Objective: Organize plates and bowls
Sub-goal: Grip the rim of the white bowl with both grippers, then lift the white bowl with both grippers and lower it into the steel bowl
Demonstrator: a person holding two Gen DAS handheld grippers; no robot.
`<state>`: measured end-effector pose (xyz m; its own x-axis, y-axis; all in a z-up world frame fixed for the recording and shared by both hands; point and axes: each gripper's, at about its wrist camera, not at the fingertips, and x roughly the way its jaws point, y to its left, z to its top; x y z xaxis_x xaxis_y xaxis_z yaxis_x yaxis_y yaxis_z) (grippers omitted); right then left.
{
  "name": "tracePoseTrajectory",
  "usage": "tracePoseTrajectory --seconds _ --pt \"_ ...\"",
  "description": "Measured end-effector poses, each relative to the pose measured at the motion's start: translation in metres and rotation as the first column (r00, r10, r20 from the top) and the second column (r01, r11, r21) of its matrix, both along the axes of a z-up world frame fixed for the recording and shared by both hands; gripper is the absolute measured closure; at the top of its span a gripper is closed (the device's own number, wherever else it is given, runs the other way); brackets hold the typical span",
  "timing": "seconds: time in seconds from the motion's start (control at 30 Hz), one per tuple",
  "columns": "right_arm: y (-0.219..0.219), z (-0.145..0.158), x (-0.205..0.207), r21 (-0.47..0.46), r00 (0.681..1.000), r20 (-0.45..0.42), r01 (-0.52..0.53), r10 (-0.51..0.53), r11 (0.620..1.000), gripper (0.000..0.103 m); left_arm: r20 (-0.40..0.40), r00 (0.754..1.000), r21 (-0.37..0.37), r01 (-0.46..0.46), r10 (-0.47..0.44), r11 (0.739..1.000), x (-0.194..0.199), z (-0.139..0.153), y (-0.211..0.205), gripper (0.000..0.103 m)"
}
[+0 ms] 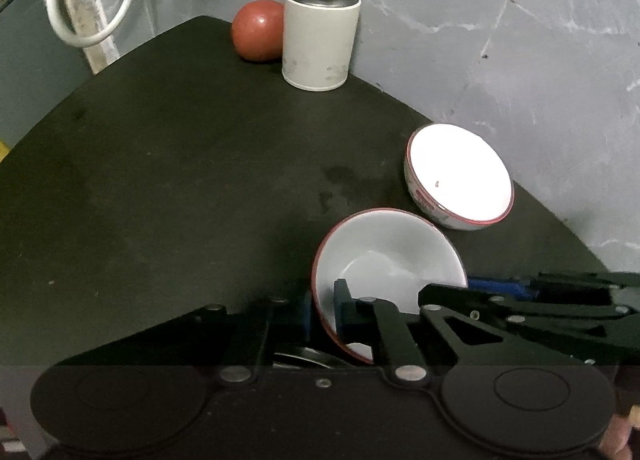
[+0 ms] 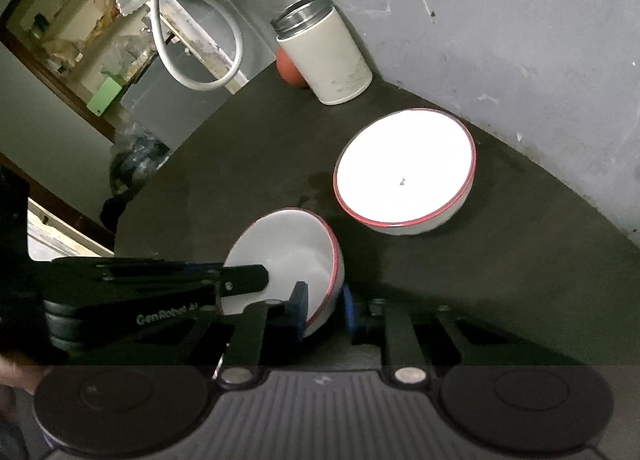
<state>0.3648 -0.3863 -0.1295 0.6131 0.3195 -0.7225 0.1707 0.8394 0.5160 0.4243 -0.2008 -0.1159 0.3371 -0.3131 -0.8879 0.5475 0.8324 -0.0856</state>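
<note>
white lettering "genrobot ai" stands on the black body of the left claw [image 2: 244, 280], its last letters unclear.

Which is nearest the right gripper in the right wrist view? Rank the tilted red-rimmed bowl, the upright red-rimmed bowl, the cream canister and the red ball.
1. Tilted red-rimmed bowl, between the right gripper fingers.
2. Upright red-rimmed bowl, ahead, right.
3. Cream canister, far edge.
4. Red ball, just behind it.
</note>
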Motion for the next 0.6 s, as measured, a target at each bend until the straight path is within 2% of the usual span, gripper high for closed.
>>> tracePoseTrajectory --seconds 0.23,0.6 --pt "-0.007 0.006 -0.007 0.025 1.0 0.027 0.008 -0.009 1.0 0.085 0.026 0.999 -0.032 -0.037 0.038 0.999 -0.008 0.013 0.001 0.096" --pt "-0.03 0.04 -0.03 0.035 0.994 0.104 -0.018 0.014 0.999 0.085 0.076 0.993 -0.13 -0.083 0.094 0.988 -0.037 0.054 -0.002 0.096"
